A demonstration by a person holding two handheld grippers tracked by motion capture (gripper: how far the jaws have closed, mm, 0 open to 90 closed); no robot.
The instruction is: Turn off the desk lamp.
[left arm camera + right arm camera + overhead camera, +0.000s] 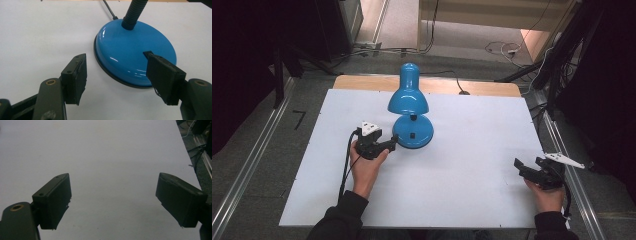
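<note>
Two grippers over a white tabletop (472, 165), one per hand. Left gripper (393, 143) sits low by the lamp base (413, 131), jaws wide apart, nothing pinched between them. In the left gripper view the round blue base (130, 55) lies just ahead of the jaws and toward the right one; the right jaw's tip overlaps the base's near edge, but whether it touches I cannot tell. Left jaw is clear of the base, over bare tabletop (37, 37). Black ribbed neck (133, 13) rises from the far side of the base, and a thin black cord (108, 10) runs off beyond it. From above, the blue shade (408, 97) hangs over the far part of the base, well beyond the left jaws.

Right gripper (523, 167) is well apart from the lamp, near the right edge of the tabletop, held in the right hand (544, 192). Its jaws stand wide with only bare white tabletop (107, 157) between and ahead of them.
</note>
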